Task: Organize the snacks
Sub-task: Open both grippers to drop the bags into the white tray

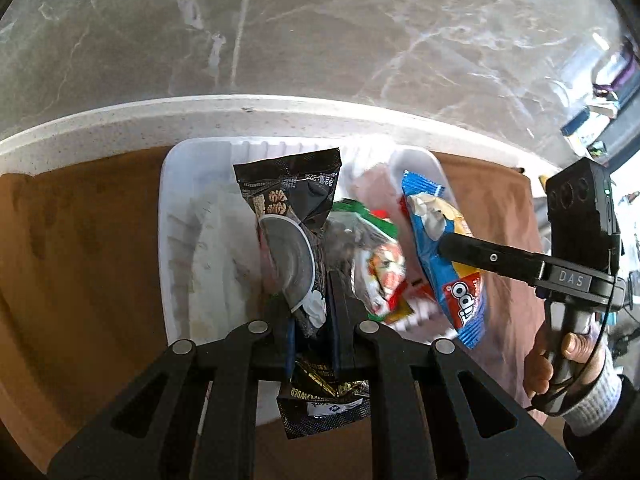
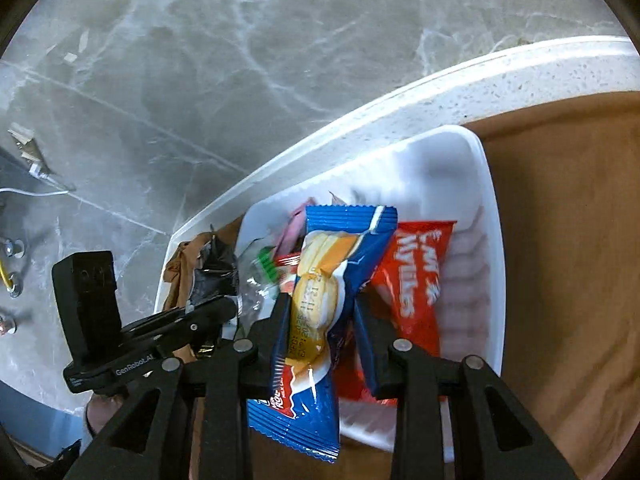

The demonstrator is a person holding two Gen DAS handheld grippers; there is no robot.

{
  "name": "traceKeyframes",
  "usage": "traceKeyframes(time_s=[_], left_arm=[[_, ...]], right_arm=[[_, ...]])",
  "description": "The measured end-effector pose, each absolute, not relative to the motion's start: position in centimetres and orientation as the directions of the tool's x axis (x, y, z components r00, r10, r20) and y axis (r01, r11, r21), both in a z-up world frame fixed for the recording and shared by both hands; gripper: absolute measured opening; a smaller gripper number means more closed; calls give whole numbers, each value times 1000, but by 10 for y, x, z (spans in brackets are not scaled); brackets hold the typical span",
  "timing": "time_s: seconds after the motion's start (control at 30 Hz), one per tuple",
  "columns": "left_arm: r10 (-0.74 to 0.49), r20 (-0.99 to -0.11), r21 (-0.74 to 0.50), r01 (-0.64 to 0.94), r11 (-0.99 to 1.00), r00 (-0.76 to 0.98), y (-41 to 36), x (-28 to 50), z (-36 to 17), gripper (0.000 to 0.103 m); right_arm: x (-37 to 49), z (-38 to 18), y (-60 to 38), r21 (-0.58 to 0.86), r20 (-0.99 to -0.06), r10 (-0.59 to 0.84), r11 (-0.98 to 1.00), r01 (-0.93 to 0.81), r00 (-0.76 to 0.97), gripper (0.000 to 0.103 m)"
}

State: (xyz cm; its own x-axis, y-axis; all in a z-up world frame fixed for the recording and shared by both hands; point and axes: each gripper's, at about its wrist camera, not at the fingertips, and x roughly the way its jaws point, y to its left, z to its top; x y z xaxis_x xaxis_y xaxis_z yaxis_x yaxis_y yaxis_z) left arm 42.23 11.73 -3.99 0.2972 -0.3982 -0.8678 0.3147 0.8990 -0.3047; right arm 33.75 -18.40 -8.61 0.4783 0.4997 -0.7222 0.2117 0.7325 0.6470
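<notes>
My left gripper (image 1: 310, 300) is shut on a black snack packet (image 1: 292, 200) with a walnut picture, held upright over the white tray (image 1: 180, 184). A black-and-gold end hangs below the fingers; whether it belongs to the same packet I cannot tell. To the right, my right gripper (image 1: 452, 246) is shut on a blue snack packet (image 1: 444, 256) above the tray's right part. In the right wrist view the right gripper (image 2: 322, 304) pinches that blue packet (image 2: 332, 280) at its middle over the tray (image 2: 480, 184). The left gripper (image 2: 222, 306) shows at the left there.
In the tray lie a clear packet with red and green print (image 1: 376, 264), a red packet (image 2: 416, 276) and a pink one (image 2: 296, 224). The tray sits on a brown cloth (image 1: 80, 240) near the white speckled table edge (image 1: 240, 116). Marble floor lies beyond. A hand (image 1: 576, 344) grips the right handle.
</notes>
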Motion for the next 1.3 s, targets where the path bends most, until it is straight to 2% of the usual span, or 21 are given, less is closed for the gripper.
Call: traceKeyframes(time_s=[0.07, 0.23, 0.3, 0.43, 0.73, 0.97, 1.03, 1.07, 1.13, 1.17, 1.2, 1.3], left_arm=[[-382, -874, -291, 306, 906, 300, 119, 429, -45, 11], [-346, -895, -258, 307, 916, 282, 106, 435, -58, 12], [-328, -901, -234, 316, 919, 286, 104, 438, -57, 12], [-315, -895, -207, 334, 920, 315, 94, 441, -48, 12], [-273, -895, -133, 375, 917, 352, 83, 437, -30, 12], [-239, -893, -77, 394, 916, 381, 85, 428, -19, 14], [-257, -887, -95, 392, 915, 384, 85, 429, -15, 16], [-287, -881, -129, 393, 910, 377, 87, 429, -13, 19], [-296, -873, -127, 406, 905, 387, 86, 427, -7, 41], [-301, -871, -123, 421, 899, 388, 84, 427, -4, 72], [-302, -868, -113, 434, 894, 396, 81, 424, -1, 83], [-306, -860, -119, 423, 898, 407, 80, 422, 4, 83]], right_arm=[[342, -88, -182, 632, -734, 489, 746, 209, 472, 38], [351, -80, -171, 541, -785, 423, 824, 169, 453, 54], [352, -73, -169, 510, -793, 395, 847, 151, 463, 56], [349, -50, -164, 437, -794, 328, 893, 105, 511, 68], [326, -6, -166, 388, -755, 275, 919, 66, 595, 75], [302, -4, -161, 393, -754, 278, 917, 71, 595, 75], [295, -6, -160, 397, -753, 277, 914, 77, 597, 75], [293, -5, -159, 401, -751, 279, 913, 77, 598, 75], [286, -6, -160, 412, -746, 285, 908, 80, 602, 76], [284, -6, -159, 413, -746, 284, 907, 84, 602, 77], [281, -6, -159, 418, -745, 288, 904, 86, 602, 78], [276, -7, -157, 421, -745, 286, 902, 92, 602, 79]])
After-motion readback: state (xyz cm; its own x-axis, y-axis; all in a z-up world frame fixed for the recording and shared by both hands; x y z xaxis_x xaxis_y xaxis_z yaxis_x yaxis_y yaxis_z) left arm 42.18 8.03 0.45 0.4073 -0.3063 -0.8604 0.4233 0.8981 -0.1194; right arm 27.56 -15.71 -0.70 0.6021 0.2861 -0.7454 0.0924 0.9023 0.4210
